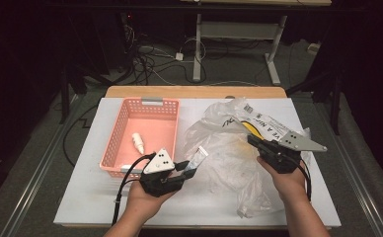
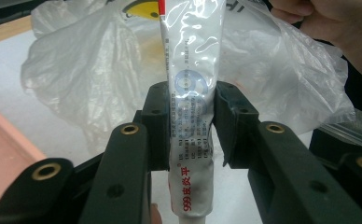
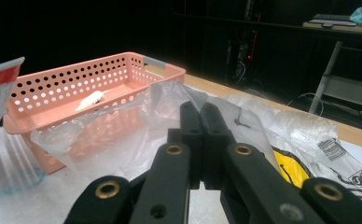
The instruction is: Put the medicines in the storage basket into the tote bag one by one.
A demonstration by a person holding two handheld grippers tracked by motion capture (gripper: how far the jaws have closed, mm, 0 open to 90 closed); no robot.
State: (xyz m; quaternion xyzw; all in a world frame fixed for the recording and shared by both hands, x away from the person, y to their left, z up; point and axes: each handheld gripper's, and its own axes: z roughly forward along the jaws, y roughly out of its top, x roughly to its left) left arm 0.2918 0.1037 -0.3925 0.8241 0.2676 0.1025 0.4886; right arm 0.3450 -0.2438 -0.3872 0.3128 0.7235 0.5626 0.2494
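1. Jaws of the left gripper (image 2: 191,123), matte black with brass-ringed screw holes, clamp a flattened glossy tube (image 2: 193,93) across its middle; the tube is white and silvery with fine print and red characters near its lower end.
2. In the high view that left gripper (image 1: 188,170) sits at about 6 o'clock on the table, the tube (image 1: 197,159) pointing toward 1 o'clock, its tip against the bag's edge.
3. Thin crinkled clear plastic bag (image 1: 229,148) lies at 3 o'clock of the tube, printed with black lettering and a yellow patch.
4. Right gripper (image 3: 200,116) has its jaws pressed together on a fold of that film; in the high view it (image 1: 252,139) grips the bag's right side.
5. Pink perforated plastic basket (image 1: 152,105), rectangular, stands at 11 o'clock of the left gripper, holding a small white bottle (image 1: 138,142).
6. White smooth tabletop (image 1: 81,197) carries everything.
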